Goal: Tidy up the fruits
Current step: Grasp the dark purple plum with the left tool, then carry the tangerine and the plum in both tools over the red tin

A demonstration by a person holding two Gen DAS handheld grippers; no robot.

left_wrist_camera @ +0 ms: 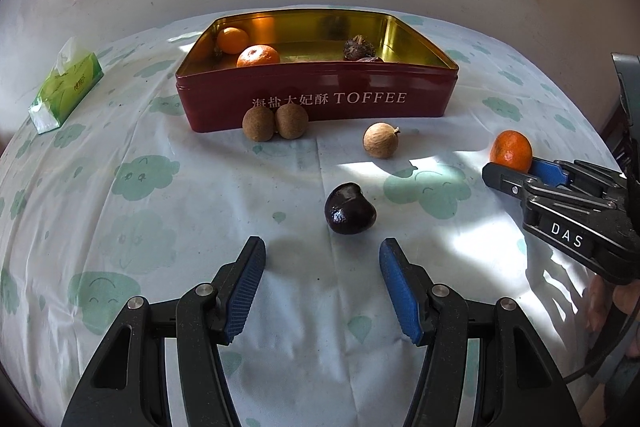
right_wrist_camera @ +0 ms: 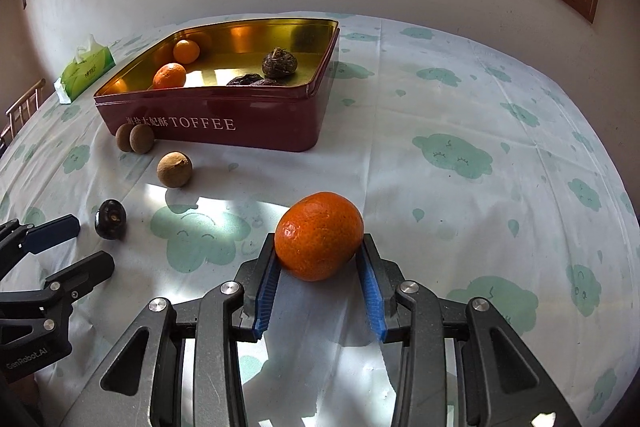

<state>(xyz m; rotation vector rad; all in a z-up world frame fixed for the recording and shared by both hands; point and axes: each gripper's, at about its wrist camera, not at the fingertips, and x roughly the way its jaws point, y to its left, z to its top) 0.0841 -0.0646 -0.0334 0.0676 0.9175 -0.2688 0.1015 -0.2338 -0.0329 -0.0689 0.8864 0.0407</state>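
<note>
A dark red toffee tin (left_wrist_camera: 320, 103) (right_wrist_camera: 224, 125) stands open on the table and holds two mandarins (left_wrist_camera: 258, 55) (right_wrist_camera: 169, 75) and dark shrivelled fruits (left_wrist_camera: 359, 47) (right_wrist_camera: 280, 63). In front of it lie two brown longans (left_wrist_camera: 276, 122) (right_wrist_camera: 135, 138), a third longan (left_wrist_camera: 381, 140) (right_wrist_camera: 174, 169) and a dark plum (left_wrist_camera: 349, 209) (right_wrist_camera: 110, 219). My left gripper (left_wrist_camera: 322, 255) (right_wrist_camera: 86, 243) is open, just short of the plum. My right gripper (right_wrist_camera: 319, 247) (left_wrist_camera: 506, 169) is shut on a mandarin (right_wrist_camera: 319, 235) (left_wrist_camera: 511, 151) resting on the cloth.
A green tissue pack (left_wrist_camera: 66, 87) (right_wrist_camera: 86, 69) lies at the far left of the table. A white cloth with green cloud prints (left_wrist_camera: 148, 175) (right_wrist_camera: 456, 155) covers the table. A wall with a wooden window frame stands behind.
</note>
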